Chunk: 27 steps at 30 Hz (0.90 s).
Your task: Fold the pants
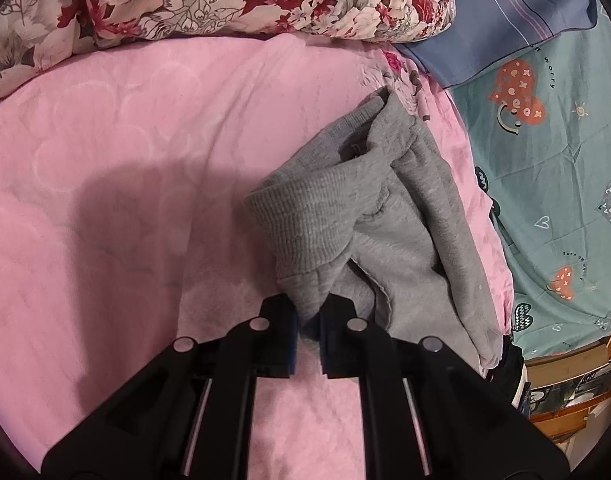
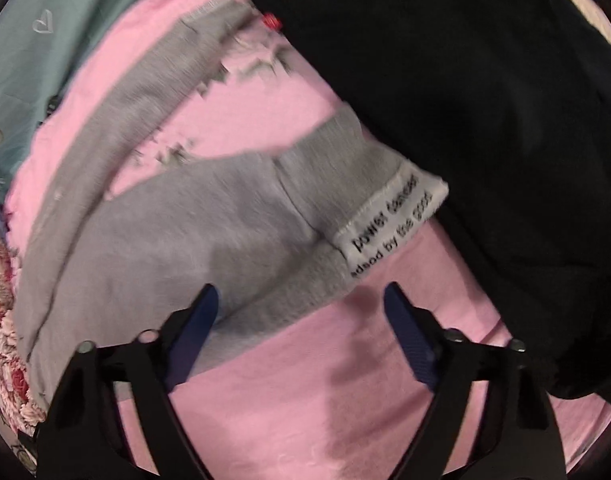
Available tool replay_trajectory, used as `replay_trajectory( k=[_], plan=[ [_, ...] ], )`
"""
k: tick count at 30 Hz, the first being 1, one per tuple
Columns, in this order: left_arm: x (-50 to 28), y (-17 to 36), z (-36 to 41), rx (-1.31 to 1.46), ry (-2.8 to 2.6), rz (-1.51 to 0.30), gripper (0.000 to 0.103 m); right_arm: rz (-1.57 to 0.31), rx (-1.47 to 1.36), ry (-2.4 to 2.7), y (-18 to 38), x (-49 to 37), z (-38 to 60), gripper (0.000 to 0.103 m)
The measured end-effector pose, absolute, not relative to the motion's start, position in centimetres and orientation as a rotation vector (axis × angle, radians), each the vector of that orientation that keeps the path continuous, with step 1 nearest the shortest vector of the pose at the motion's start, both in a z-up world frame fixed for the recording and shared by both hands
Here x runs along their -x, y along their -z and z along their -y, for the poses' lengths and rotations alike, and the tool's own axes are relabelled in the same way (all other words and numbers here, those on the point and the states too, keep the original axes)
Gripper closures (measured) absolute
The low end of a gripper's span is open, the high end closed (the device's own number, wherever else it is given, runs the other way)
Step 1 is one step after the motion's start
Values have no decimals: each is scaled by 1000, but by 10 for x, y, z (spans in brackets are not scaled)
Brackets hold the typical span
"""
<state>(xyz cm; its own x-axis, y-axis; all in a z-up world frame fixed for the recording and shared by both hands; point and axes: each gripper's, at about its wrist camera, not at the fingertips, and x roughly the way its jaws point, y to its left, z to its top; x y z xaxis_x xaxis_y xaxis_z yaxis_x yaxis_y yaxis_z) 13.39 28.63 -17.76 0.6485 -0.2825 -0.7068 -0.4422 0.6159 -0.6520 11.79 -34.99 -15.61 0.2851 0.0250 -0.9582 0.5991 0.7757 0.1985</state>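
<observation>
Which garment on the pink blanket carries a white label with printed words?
The grey sweatpants; the label is on their cuff. The black garment shows none.

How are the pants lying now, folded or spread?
Neither: bunched. The grey pants sit in a rumpled heap on the pink sheet, a ribbed cuff turned over, one corner pinched by the left gripper.

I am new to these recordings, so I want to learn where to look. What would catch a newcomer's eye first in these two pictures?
First, the grey pants, bunched on the pink sheet, with the left gripper shut on a fold of them. In the right wrist view, a white label with black print sits on the waistband, and the right gripper hangs open above it. A large black garment fills the upper right there.
</observation>
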Motion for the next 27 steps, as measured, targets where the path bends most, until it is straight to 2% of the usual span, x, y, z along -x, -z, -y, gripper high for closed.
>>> replay_trajectory(
  k=[1,2,3,7,13,19,23,25,27],
  plan=[
    [-134,178,-286,934,-110,-894,95,-1210,-558,437,154,-117,345,45],
    [-134,178,-286,931,-115,-894,95,-1191,-516,444,152,-118,341,72],
    [-135,177,-285,925,-120,-893,95,-1186,-483,461,152,-118,339,82],
    [-130,168,-282,891,-121,-872,95,-1134,-584,441,148,-110,351,94],
    [-99,142,-285,860,-113,-845,95,-1027,-508,374,95,-70,335,95],
    [-56,151,-303,903,-102,-906,95,-1072,-466,366,103,-19,333,95],
    [-49,157,-302,825,-118,-948,93,-1103,-466,366,120,1,332,94],
    [-50,155,-298,773,-161,-973,85,-1122,-440,381,132,-1,332,89],
    [-44,139,-293,700,-194,-935,74,-1181,-395,436,144,-6,331,56]
  ],
)
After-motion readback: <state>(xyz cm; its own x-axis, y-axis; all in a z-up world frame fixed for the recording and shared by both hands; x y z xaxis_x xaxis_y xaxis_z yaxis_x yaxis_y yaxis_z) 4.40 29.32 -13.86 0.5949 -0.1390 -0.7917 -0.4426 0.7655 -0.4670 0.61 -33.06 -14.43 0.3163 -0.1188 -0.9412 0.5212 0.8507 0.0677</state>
